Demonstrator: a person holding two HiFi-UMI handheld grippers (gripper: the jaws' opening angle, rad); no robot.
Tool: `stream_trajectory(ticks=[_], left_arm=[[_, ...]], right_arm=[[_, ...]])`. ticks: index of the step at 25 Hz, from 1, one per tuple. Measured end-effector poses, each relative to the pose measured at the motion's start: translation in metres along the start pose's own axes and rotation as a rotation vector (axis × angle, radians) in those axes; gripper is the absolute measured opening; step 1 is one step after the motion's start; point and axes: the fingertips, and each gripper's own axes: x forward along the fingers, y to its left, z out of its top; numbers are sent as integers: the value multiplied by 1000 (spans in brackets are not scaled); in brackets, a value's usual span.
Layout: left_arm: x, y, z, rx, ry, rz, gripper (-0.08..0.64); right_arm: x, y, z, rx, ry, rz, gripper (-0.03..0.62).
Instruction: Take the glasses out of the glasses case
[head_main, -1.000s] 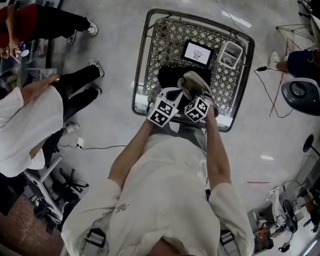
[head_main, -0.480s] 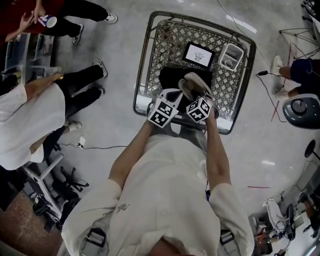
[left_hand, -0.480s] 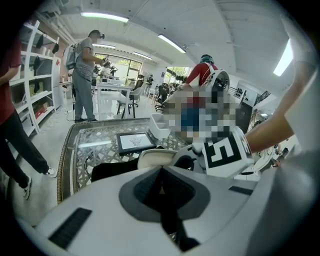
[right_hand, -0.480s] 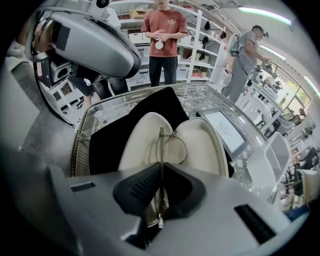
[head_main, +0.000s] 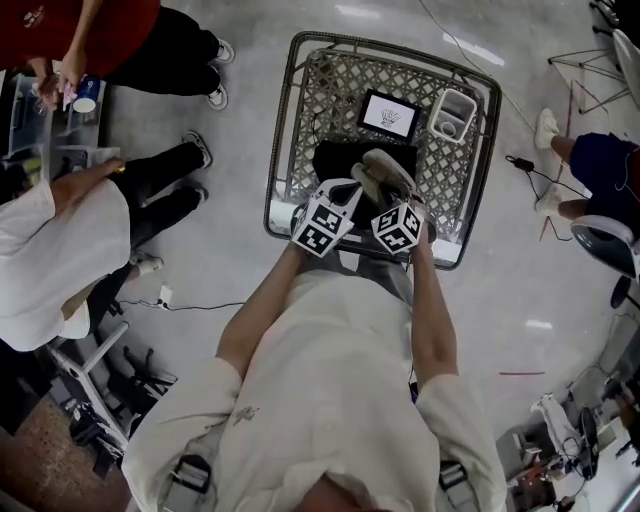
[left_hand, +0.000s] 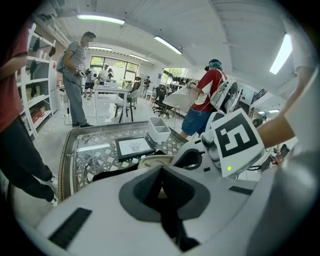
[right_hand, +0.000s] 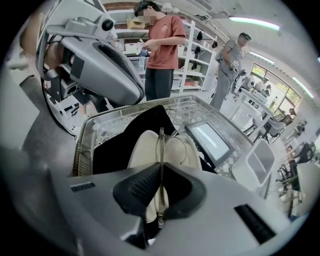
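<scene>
The beige glasses case (right_hand: 144, 145) lies open on a black cloth (right_hand: 117, 145) on the lattice table. In the head view the case (head_main: 388, 168) shows just past both marker cubes. My right gripper (right_hand: 160, 192) is shut on the thin clear-framed glasses (right_hand: 161, 142), which stand on edge over the case's open shell. My left gripper (left_hand: 161, 187) is shut with a sliver of the beige case (left_hand: 150, 161) between its pads. The two grippers (head_main: 352, 188) (head_main: 396, 196) sit side by side at the table's near edge.
A tablet (head_main: 390, 115) and a white two-part bin (head_main: 455, 112) sit at the far side of the glass-topped lattice table (head_main: 285, 120). People stand to the left (head_main: 60, 250) and far right; cables run across the floor.
Both grippers hold almost the same place over the case. The person at the top left has stepped further into view, and the head camera has shifted slightly.
</scene>
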Motion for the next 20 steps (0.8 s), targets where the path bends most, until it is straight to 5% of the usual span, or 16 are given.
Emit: stream_trajectory(ticks=[20], left_arm=[[-30,3,53,70,-113,15,14]], right_arm=[[-100,-34,55,68,-235,-178,18]])
